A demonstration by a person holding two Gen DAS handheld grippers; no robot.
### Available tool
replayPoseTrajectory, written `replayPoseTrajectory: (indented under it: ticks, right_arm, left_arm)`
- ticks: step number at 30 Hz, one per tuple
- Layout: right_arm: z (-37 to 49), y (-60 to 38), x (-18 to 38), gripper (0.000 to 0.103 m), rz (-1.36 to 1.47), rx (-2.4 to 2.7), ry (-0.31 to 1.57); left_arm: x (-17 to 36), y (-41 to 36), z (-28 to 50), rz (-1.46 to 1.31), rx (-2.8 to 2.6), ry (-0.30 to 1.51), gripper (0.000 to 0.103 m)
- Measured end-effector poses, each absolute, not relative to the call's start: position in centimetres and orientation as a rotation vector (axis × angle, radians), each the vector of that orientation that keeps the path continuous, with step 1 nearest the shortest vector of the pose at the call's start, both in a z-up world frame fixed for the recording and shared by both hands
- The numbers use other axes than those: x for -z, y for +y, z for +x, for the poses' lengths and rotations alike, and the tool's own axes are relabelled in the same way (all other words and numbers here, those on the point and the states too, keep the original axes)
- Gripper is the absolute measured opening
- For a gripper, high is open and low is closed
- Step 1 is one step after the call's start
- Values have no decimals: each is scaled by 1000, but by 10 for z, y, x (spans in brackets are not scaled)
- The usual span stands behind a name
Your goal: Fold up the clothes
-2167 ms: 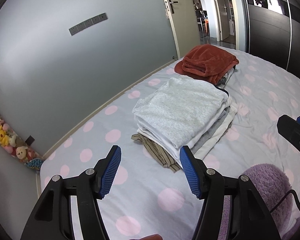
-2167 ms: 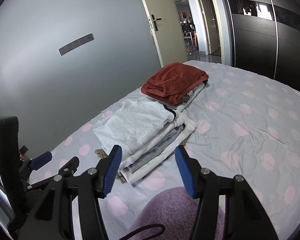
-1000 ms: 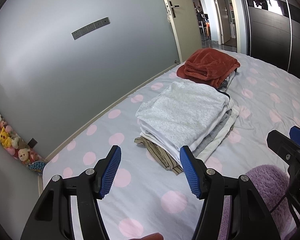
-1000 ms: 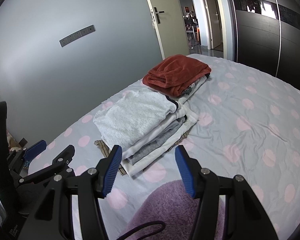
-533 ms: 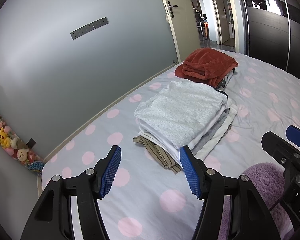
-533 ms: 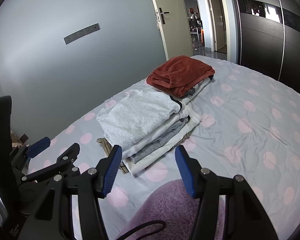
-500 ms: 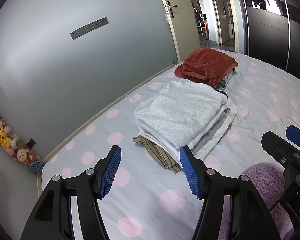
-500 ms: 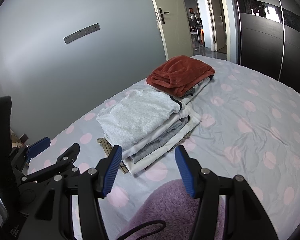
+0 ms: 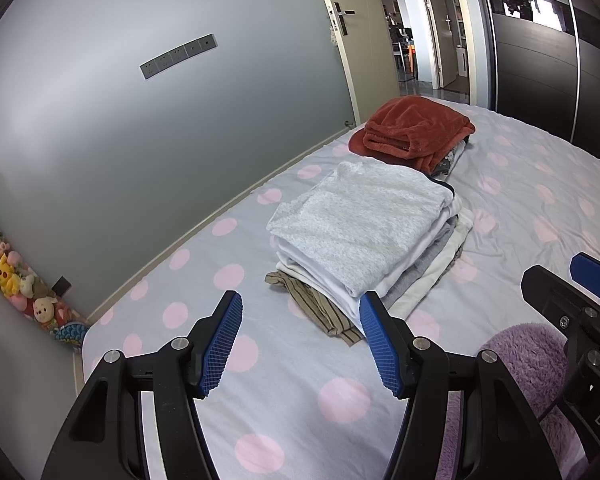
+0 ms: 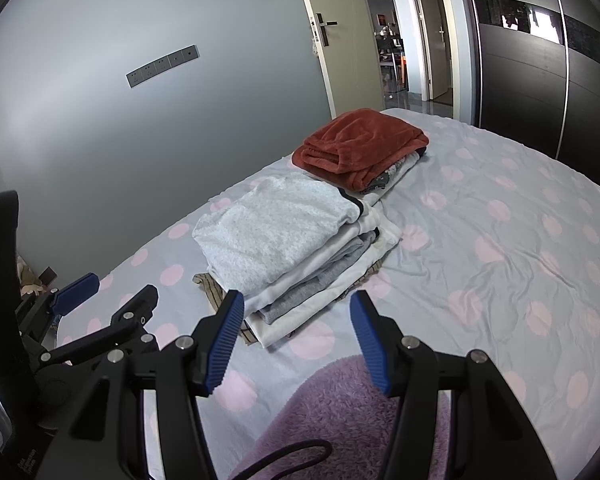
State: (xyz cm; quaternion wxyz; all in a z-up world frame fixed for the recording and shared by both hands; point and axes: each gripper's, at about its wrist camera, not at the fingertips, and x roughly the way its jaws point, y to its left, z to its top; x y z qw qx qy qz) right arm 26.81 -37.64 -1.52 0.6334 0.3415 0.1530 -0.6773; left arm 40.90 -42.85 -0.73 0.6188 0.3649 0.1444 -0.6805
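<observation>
Jaws of both grippers, left (image 9: 300, 340) and right (image 10: 296, 336), stand wide apart and hold nothing, hovering over the bed (image 9: 540, 184). Folded clothes (image 9: 364, 228) sit stacked ahead, a red pile (image 9: 416, 130) just behind, a purple garment (image 10: 352, 412) below.

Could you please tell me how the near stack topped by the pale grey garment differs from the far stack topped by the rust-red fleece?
The near stack of folded clothes is topped by flat, pale grey fabric; the far stack by bulkier, rust-red fleece. The near one shows more layers, with a striped piece sticking out underneath. Both are folded and rest on the polka-dot bedsheet.
</observation>
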Motion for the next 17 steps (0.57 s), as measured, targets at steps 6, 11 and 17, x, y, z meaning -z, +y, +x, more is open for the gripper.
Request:
replayPoseTrajectory:
  ticks: [6,11,17]
  right_arm:
    - [267,-377,17,54,791,1549,351]
    - [266,-377,18,54,800,1552,346]
    - [265,-378,20,54,809,1552,347]
  left_arm:
    - [8,-427,410,842,1563,339,63]
    - [8,-427,411,842,1564,339,63]
    - [10,-428,411,848,1570,335,63]
